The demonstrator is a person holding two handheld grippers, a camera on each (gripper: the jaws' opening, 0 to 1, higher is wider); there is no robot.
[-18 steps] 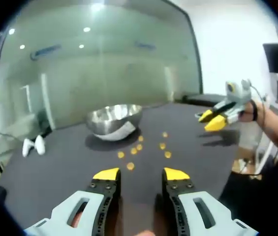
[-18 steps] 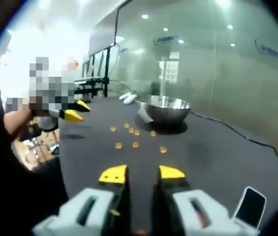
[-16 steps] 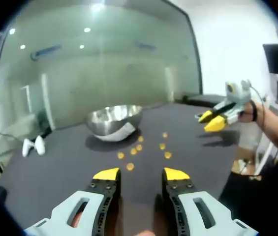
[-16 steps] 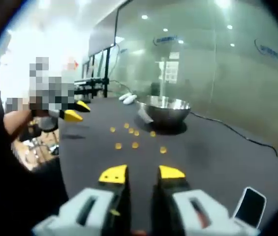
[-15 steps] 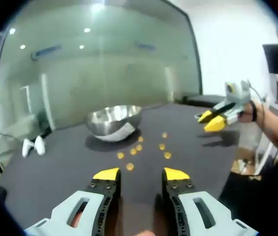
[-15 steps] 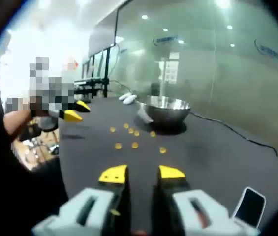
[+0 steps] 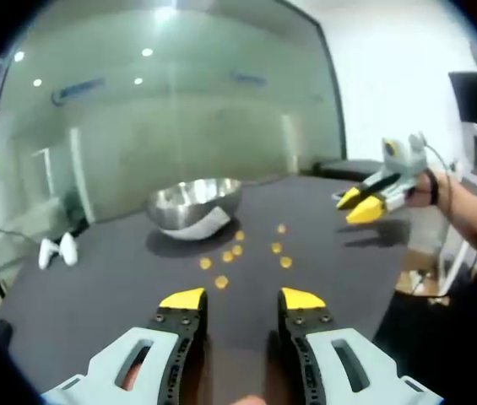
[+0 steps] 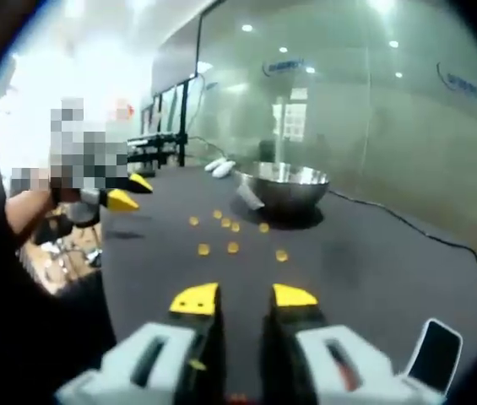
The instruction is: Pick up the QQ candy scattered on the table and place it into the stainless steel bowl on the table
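Several small orange-yellow candies lie scattered on the dark table, just in front of a stainless steel bowl. In the right gripper view the same candies lie before the bowl. My left gripper hovers open above the near table, short of the candies, nothing between its yellow-tipped fingers. My right gripper is open too, held over the table; it also appears at the right of the left gripper view. The left gripper shows at the left of the right gripper view.
A white object lies on the table's far left; in the right gripper view the white object sits beyond the bowl. A cable runs across the table. A phone-like slab lies at the lower right. Glass walls stand behind.
Both views have shifted only slightly. In the left gripper view the right gripper has risen a little. Nothing was picked up or let go.
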